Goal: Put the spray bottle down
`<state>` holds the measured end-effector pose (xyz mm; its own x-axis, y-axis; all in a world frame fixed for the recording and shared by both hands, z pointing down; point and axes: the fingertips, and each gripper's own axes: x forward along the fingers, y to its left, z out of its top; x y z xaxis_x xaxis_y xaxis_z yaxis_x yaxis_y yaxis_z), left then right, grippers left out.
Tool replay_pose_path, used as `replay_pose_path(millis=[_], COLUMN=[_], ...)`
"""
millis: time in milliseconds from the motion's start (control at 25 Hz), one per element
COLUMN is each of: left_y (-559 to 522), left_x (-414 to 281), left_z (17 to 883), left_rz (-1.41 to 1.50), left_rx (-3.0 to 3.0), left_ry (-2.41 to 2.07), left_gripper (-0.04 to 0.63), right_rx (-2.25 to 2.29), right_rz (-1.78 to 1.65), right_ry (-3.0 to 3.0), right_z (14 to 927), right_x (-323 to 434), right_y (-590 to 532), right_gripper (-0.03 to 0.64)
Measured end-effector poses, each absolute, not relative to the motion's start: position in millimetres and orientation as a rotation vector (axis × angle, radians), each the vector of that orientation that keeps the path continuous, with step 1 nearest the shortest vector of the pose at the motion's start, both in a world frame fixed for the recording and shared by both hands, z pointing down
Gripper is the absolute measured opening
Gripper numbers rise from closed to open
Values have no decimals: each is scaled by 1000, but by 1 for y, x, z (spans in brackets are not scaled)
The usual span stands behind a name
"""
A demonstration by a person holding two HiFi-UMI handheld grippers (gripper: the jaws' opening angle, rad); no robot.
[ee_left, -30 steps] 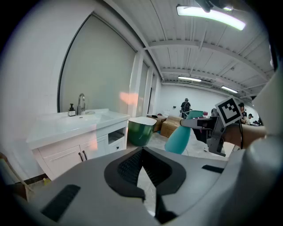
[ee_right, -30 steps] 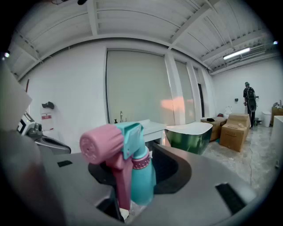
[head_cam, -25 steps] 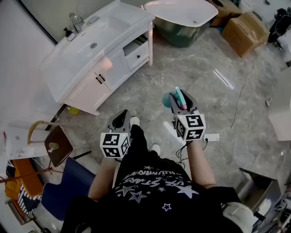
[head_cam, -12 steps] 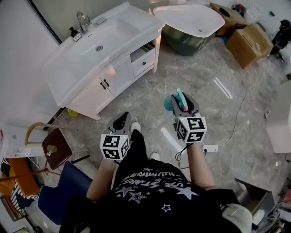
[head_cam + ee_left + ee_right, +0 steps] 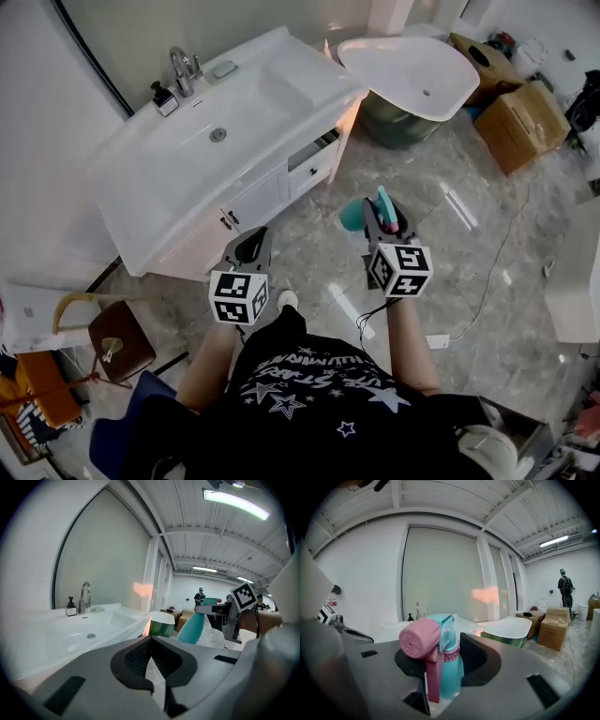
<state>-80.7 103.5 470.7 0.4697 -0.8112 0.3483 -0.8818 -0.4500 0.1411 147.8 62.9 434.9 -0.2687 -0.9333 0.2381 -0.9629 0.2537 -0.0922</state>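
Closest to us, the left tool [image 5: 251, 246] hangs in front of our body with its jaws drawn together and nothing between them, so it has no part in this step. The right tool [image 5: 381, 217] is clamped on the neck of the spray bottle [image 5: 446, 667], just under the pink-and-teal trigger head. Its jaws have just been closing a little further, with that neck between them. The teal body hangs below the jaws, in the air over the grey marble floor [image 5: 450, 244], just off the front right corner of the white vanity. We judge the bottle is not yet over any surface that could take it. The likely place is the vanity's tabletop [image 5: 314, 82], and the flat strip along its right edge looks safer than the sloping basin [image 5: 225, 131]. To do this well, we keep the grip firm on the neck and hold the bottle upright. We bring its base fully inside the edge and lower until the base rests flat before we part the jaws. The faucet [image 5: 183, 66] and soap dispenser [image 5: 165, 97] stand at the far left corner, well apart from that spot. Beyond the vanity sit a white tub [image 5: 417, 75] and cardboard boxes [image 5: 525, 127].
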Motion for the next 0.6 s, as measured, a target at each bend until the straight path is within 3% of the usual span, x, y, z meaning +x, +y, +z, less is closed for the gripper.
replay_pose_path(millis=[600], left_y=[-20], left_x=[-154], left_z=[463], left_rz=[290], left_rx=[2400], left_ry=[-1493], left_gripper=[15], right_rx=[1824], right_rz=[322], right_ry=[-2367], right_z=[424], right_x=[97], right_y=[-74], right_gripper=[161])
